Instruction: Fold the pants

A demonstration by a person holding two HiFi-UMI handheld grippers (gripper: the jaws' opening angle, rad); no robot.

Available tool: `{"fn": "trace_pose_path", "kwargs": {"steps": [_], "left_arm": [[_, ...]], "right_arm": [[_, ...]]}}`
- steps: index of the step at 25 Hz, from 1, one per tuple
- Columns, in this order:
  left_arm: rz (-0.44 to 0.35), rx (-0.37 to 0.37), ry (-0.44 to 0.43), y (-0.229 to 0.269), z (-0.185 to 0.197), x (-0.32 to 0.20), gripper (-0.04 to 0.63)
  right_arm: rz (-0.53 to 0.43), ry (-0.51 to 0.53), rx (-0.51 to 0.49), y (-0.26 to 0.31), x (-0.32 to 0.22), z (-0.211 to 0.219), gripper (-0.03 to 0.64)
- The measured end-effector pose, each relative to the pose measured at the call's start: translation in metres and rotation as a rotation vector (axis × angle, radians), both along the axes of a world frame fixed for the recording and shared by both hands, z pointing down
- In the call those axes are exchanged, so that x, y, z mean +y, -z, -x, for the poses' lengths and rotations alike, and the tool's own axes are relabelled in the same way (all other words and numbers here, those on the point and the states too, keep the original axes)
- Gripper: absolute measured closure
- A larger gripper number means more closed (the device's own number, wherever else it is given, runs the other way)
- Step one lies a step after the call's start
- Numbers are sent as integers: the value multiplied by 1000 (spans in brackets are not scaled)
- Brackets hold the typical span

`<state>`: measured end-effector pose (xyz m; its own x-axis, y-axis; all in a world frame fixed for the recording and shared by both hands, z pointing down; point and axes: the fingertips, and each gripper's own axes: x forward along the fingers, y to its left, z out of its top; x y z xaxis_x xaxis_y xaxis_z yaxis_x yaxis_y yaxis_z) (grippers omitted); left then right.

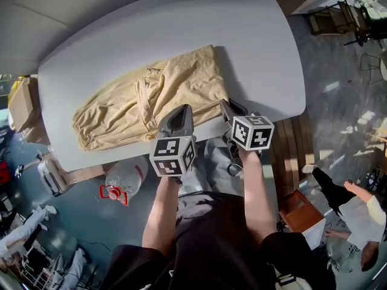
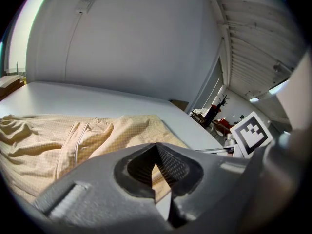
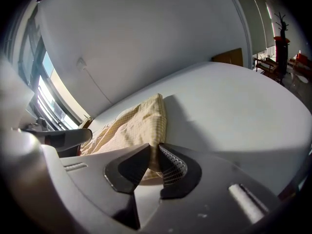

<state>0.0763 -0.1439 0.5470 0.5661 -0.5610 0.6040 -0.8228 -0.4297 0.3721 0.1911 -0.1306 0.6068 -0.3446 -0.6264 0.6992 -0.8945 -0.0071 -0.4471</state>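
Pale yellow checked pants [image 1: 145, 98] lie spread across the white table [image 1: 254, 41], one end toward the far left and the other at the table's near edge. My left gripper [image 1: 181, 112] sits on the pants' near edge, left of the right one. In the left gripper view its jaws [image 2: 156, 145] meet at the tips with the pants [image 2: 58, 140] showing in the gap behind them. My right gripper [image 1: 227, 104] is at the pants' near right corner. In the right gripper view its jaws [image 3: 155, 147] stand a sliver apart with the pants [image 3: 136, 126] pinched between them.
Bare tabletop [image 3: 234, 111] stretches to the right of the pants. Below the near table edge are a clear plastic jug [image 1: 124, 180] with a red handle, a cardboard box [image 1: 21, 104] at the left, and a wooden bench [image 1: 290, 144] at the right. A person [image 1: 357, 216] crouches at the lower right.
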Motion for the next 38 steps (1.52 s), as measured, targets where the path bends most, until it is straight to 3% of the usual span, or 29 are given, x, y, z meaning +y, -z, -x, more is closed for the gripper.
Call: {"fn": "trace_pose_path", "kwargs": {"steps": [12, 21, 28, 38], "left_arm": [[-1, 22, -178, 0, -159, 19, 591], [0, 54, -201, 11, -171, 25, 591], [-15, 80, -168, 18, -149, 19, 591], [-48, 151, -90, 45, -100, 12, 591]], "right_arm": [[-1, -185, 9, 1, 49, -185, 557], [9, -204, 71, 17, 54, -193, 563], [-17, -186, 142, 36, 49, -187, 565], [-116, -135, 265, 106, 25, -155, 566]]}}
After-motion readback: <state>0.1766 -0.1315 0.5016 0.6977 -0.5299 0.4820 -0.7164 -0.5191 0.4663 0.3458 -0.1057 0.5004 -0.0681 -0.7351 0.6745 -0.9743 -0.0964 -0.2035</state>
